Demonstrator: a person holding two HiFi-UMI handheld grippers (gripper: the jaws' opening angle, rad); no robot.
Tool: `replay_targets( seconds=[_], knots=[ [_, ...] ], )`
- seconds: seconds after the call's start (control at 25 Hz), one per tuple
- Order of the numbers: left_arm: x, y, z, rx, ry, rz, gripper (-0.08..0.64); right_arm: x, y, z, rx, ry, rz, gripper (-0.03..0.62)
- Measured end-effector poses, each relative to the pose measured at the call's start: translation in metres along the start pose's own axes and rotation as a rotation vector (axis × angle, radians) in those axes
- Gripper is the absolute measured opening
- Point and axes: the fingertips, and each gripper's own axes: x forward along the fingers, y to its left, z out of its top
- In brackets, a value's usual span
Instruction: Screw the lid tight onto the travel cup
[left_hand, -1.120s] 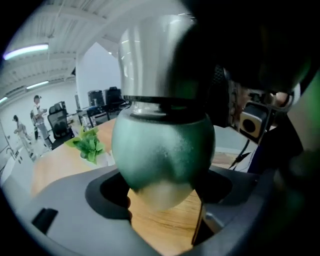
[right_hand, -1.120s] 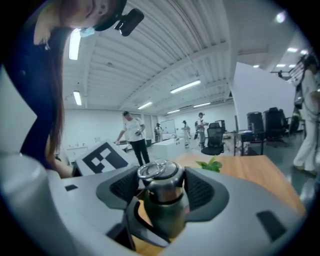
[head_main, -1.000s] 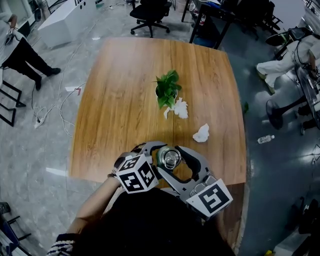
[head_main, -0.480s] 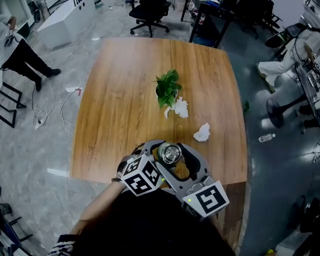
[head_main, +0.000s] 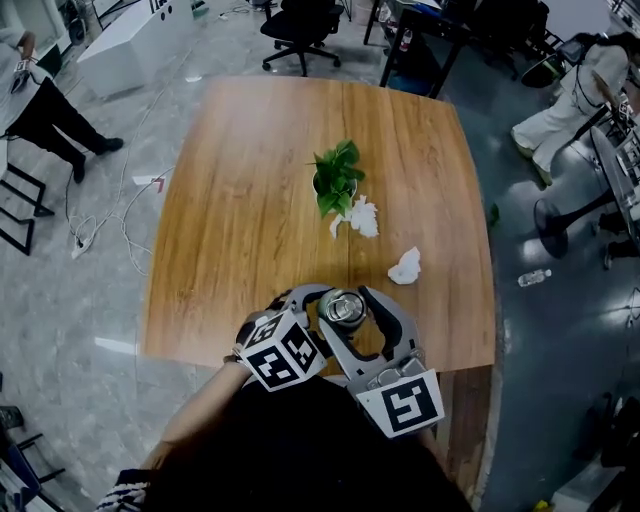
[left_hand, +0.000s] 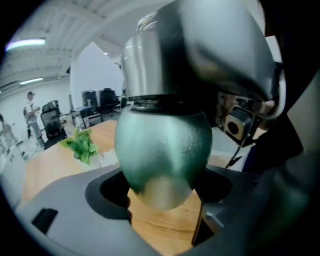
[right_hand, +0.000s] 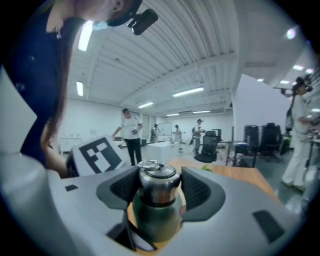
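A green travel cup (left_hand: 165, 150) with a steel lid (head_main: 343, 308) is held up over the near edge of the wooden table (head_main: 240, 200). My left gripper (left_hand: 165, 187) is shut on the cup's rounded green body, low down. My right gripper (right_hand: 159, 189) is shut on the lid (right_hand: 157, 181), with a ribbed pad (right_hand: 199, 189) on each side; the green body (right_hand: 154, 220) shows below it. In the head view both grippers meet at the cup, the left (head_main: 305, 315) from the near left and the right (head_main: 350, 315) from the near right.
A small potted plant (head_main: 335, 178) stands mid-table with white crumpled paper (head_main: 360, 216) beside it. Another crumpled tissue (head_main: 404, 267) lies to the right, just beyond the cup. A person (head_main: 35, 105) stands off the table's far left, and an office chair (head_main: 300, 25) at its far end.
The right gripper has swung round the lid: its marker cube moved left and nearer to me. The left gripper and cup stayed almost in place.
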Motion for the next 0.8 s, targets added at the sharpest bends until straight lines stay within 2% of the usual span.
replay_targets(
  seconds=[0.04, 0.08, 0.16, 0.24, 0.28, 0.32, 0.4, 0.48, 0.64, 0.68, 0.72, 0.8],
  knots=[
    [0.001, 0.003, -0.003, -0.031, 0.005, 0.039, 0.390, 0.002, -0.002, -0.003, 0.022, 0.005, -0.042, 0.275],
    [0.002, 0.005, -0.005, -0.044, 0.012, 0.060, 0.390, 0.003, -0.002, -0.005, 0.058, 0.005, -0.048, 0.275],
    [0.002, 0.002, -0.010, -0.023, 0.016, 0.037, 0.390, 0.002, 0.007, -0.004, 0.148, -0.002, 0.046, 0.276],
    [-0.001, -0.007, -0.013, 0.036, 0.005, -0.053, 0.390, -0.003, 0.019, -0.003, 0.208, 0.010, 0.205, 0.276],
    [-0.004, -0.013, -0.013, 0.071, 0.000, -0.109, 0.389, -0.006, 0.023, -0.004, 0.208, 0.028, 0.273, 0.278],
    [-0.006, -0.019, -0.014, 0.105, -0.002, -0.162, 0.388, -0.008, 0.027, -0.006, 0.191, 0.046, 0.322, 0.278],
    [-0.008, -0.027, -0.014, 0.148, 0.004, -0.228, 0.390, -0.009, 0.029, -0.007, 0.136, 0.056, 0.364, 0.276],
    [-0.006, -0.026, -0.012, 0.135, 0.012, -0.207, 0.389, -0.007, 0.027, -0.006, 0.080, 0.031, 0.324, 0.276],
    [0.005, -0.002, -0.007, 0.016, 0.005, -0.012, 0.389, 0.002, 0.009, -0.007, 0.053, 0.011, 0.062, 0.275],
    [0.007, 0.001, -0.007, -0.004, 0.005, 0.024, 0.388, 0.003, 0.008, -0.009, 0.067, 0.026, 0.027, 0.275],
    [0.009, 0.001, -0.009, -0.014, 0.003, 0.034, 0.388, 0.004, 0.009, -0.011, 0.087, 0.043, 0.027, 0.275],
    [0.009, -0.008, -0.012, -0.003, -0.011, -0.039, 0.390, 0.001, 0.020, -0.012, 0.133, 0.071, 0.124, 0.276]
  ],
)
